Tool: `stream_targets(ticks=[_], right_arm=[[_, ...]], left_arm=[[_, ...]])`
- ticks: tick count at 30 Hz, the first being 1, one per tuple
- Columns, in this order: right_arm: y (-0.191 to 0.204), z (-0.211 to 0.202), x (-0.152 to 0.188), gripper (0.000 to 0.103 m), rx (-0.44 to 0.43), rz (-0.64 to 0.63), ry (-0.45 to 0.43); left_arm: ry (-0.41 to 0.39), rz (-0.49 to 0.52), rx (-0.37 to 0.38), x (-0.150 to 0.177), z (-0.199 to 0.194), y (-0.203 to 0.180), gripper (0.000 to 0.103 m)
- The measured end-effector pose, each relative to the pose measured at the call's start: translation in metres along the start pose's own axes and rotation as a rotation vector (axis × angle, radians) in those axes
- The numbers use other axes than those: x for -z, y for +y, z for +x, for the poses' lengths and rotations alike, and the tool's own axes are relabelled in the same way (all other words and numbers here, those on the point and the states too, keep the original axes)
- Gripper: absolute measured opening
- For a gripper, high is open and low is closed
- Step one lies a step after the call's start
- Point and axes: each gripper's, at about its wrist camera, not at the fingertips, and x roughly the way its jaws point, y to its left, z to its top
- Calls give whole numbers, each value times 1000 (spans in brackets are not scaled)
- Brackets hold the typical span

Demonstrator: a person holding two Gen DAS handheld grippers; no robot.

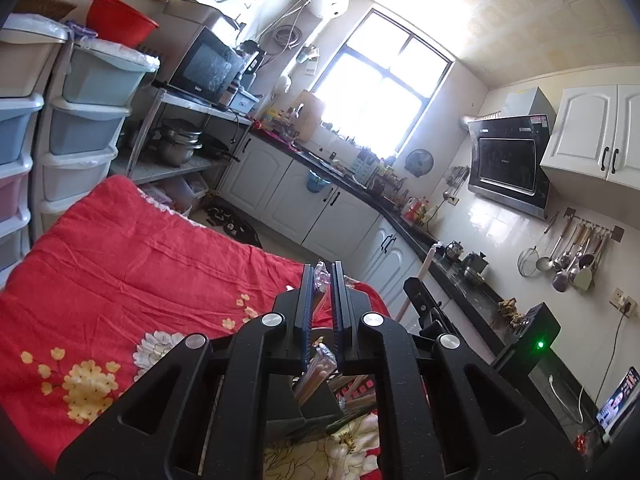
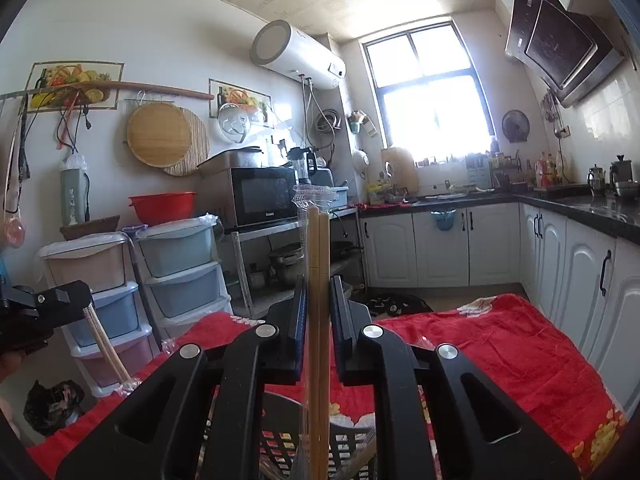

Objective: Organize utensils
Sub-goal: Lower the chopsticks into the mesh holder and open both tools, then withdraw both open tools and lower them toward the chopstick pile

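Landmark: red floral-print cloth (image 2: 500,344) over the work surface. Dark slotted plastic basket (image 2: 280,436) sits on it at near edge, holding loose utensils. Stacked pastel plastic drawers (image 2: 180,272) stand beyond cloth's far-left edge; white base cabinets (image 2: 432,244) beyond the far side.

Right gripper (image 2: 318,312): jaws nearly together, pinching 1 clear-wrapped pair of wooden chopsticks (image 2: 319,248), upright above basket.

Left gripper (image 1: 322,300): jaws pressed together on a clear-wrapped chopstick packet (image 1: 320,364) above basket.
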Motion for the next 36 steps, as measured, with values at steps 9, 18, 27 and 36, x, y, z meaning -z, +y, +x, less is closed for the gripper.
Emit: stream_targets(ticks=[9, 18, 27, 36], right_arm=[[-3, -7, 7, 24, -14, 31, 53], [-6, -22, 5, 36, -15, 66, 113], [-10, -42, -7, 48, -28, 124, 152], [-8, -64, -13, 56, -36, 118, 222]], left_arm=[[22, -15, -21, 6, 3, 7, 11], [9, -18, -54, 10, -7, 9, 50], [-14, -54, -94, 10, -24, 14, 69], [-46, -40, -133, 15, -46, 10, 92]])
